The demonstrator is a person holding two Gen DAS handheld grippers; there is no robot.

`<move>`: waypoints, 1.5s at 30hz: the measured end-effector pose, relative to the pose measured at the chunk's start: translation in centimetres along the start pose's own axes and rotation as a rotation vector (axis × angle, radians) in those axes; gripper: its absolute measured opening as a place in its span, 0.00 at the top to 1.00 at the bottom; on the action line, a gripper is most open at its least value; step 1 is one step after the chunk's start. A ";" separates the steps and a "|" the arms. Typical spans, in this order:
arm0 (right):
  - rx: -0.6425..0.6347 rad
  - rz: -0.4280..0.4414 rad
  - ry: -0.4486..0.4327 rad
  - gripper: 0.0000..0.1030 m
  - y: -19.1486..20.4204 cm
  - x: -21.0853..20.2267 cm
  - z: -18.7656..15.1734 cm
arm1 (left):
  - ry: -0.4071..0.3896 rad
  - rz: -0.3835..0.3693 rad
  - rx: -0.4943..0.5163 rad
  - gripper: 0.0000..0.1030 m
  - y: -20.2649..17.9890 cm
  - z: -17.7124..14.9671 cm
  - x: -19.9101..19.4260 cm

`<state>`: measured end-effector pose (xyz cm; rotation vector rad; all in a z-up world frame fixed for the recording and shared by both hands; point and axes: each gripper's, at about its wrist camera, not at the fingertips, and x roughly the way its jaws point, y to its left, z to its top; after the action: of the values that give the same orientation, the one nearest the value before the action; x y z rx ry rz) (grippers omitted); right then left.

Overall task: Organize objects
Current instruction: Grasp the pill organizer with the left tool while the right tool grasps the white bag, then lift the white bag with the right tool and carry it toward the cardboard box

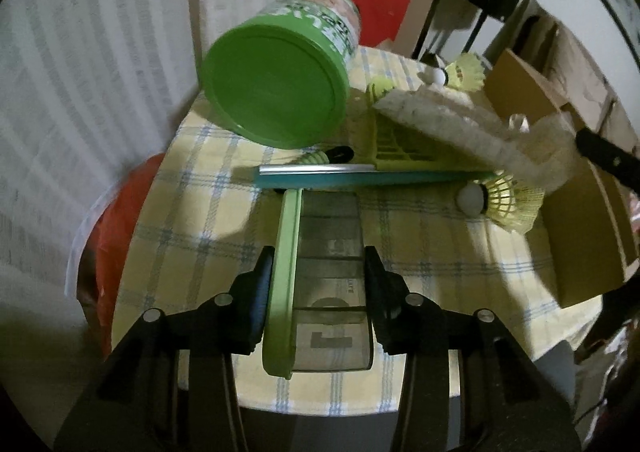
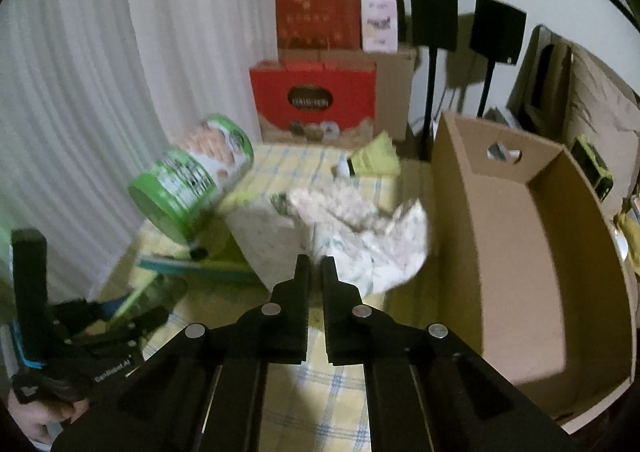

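Claws were both engaged: the left claw (image 1: 318, 292) clamped a green-edged clear case (image 1: 320, 272) at lower centre, the right claw (image 2: 315, 272) pinched shut on what looked like crumpled paper (image 2: 380, 248), best lifted clear before swinging right into the cardboard box (image 2: 520, 252).

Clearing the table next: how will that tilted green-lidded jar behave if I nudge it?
The green-lidded jar is round and leaning on the pile, so it will probably roll or slide onto the checked tablecloth. Its smooth plastic lid may be slippery to grip. Weight is unclear.
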<state>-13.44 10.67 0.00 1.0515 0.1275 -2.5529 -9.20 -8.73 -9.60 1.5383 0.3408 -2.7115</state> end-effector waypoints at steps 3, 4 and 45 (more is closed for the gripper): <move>-0.004 0.007 -0.049 0.96 0.3 -1.6 0.8 | -0.013 -0.007 -0.017 0.62 0.8 -0.2 -0.9; -0.011 0.007 -0.063 0.96 0.5 -2.2 1.1 | -0.019 -0.006 -0.020 0.62 1.1 -0.2 -1.1; 0.116 -0.026 0.030 0.94 -3.1 4.6 -0.7 | -0.196 -0.098 -0.065 0.62 3.7 0.4 -10.5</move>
<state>-17.15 12.31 -3.89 1.1384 0.0008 -2.5958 -3.67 -13.45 -1.16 1.2594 0.5058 -2.8618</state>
